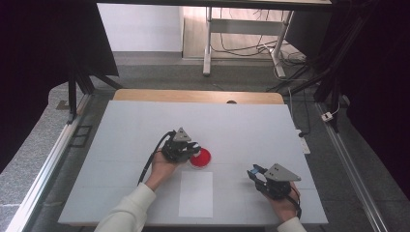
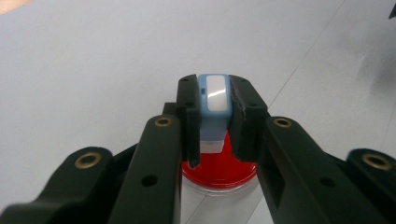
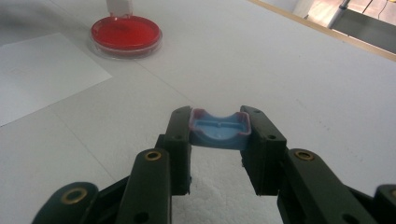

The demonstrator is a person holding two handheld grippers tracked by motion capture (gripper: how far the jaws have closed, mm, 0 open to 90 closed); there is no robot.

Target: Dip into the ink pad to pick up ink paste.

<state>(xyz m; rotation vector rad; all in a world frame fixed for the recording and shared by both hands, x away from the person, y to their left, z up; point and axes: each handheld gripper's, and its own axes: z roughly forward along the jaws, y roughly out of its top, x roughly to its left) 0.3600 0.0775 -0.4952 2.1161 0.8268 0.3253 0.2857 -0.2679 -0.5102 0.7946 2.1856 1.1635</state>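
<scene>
1. Right now I have the left hand-held gripper (image 1: pixel 192 147) near the middle of the desk (image 1: pixel 121 145), its jaws clamped on a small light-blue piece with a white face (image 2: pixel 214 95)
2. That piece sits upright between the jaws in the left gripper view, and its pale lower end hangs over the red dish (image 2: pixel 219 172); I cannot tell whether it touches the red surface
3. From the high view, the red dish (image 1: pixel 200 157) lies just right of the left hand-held gripper, close to the desk's centre and just beyond the far edge of a white sheet of paper (image 1: pixel 196 194)
4. My right hand-held gripper (image 1: pixel 255 174) is well apart from the dish, toward the desk's near right corner
5. Its jaws grip a blue cap-like piece with a curved dip on top (image 3: pixel 218 130), held crosswise between the tips just above the desk surface
6. Looking along the right gripper view, the red dish (image 3: pixel 126 33) lies far off at upper left, with the sheet of paper (image 3: pixel 42 74) beside it
</scene>
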